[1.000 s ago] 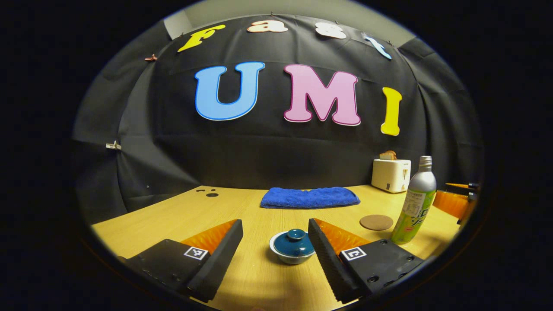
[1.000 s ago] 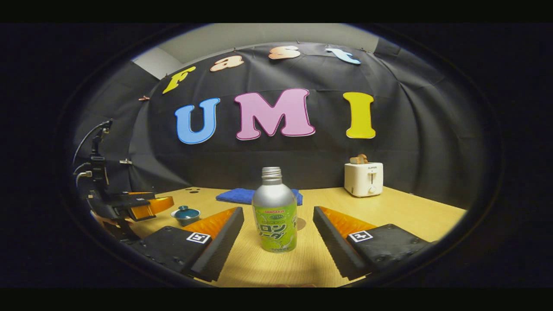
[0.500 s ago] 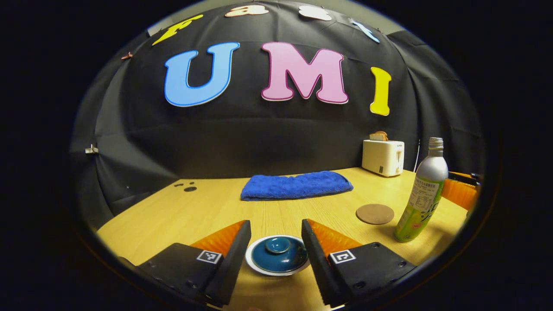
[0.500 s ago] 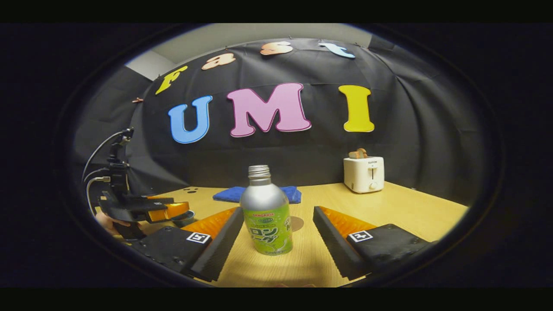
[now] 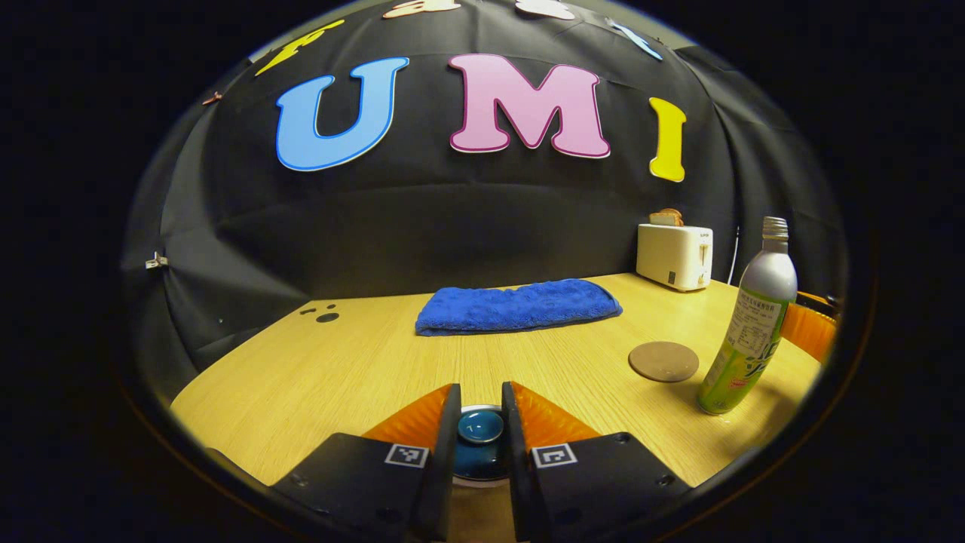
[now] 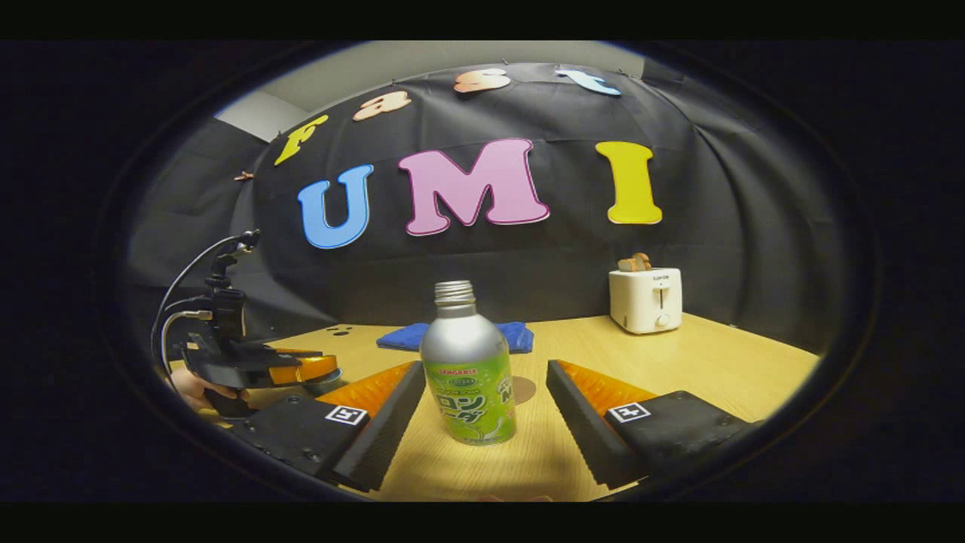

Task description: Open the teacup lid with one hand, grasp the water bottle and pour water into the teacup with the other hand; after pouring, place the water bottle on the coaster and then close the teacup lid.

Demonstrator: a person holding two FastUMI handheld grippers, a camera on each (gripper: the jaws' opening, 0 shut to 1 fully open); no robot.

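In the left gripper view, the teacup's dark teal lid (image 5: 480, 427) sits between my left gripper's (image 5: 479, 398) fingers, which are shut on its knob. A sliver of the white teacup rim (image 5: 479, 408) shows past the knob. The silver and green water bottle (image 6: 467, 377) stands upright and uncapped between my right gripper's (image 6: 485, 377) open fingers, touching neither. The bottle (image 5: 748, 332) also stands at the right of the left gripper view, with the round brown coaster (image 5: 663, 361) just left of it. In the right gripper view, the left gripper (image 6: 298, 369) hangs low over the table, held by a hand.
A folded blue towel (image 5: 519, 305) lies across the back middle of the wooden table (image 5: 339, 377). A white toaster (image 5: 673, 256) with toast in it stands at the back right. The coaster (image 6: 522, 390) peeks out behind the bottle in the right gripper view.
My left gripper came down over the teacup and closed from wide open onto the lid's knob. The right gripper stayed open around the bottle, moving only slightly.
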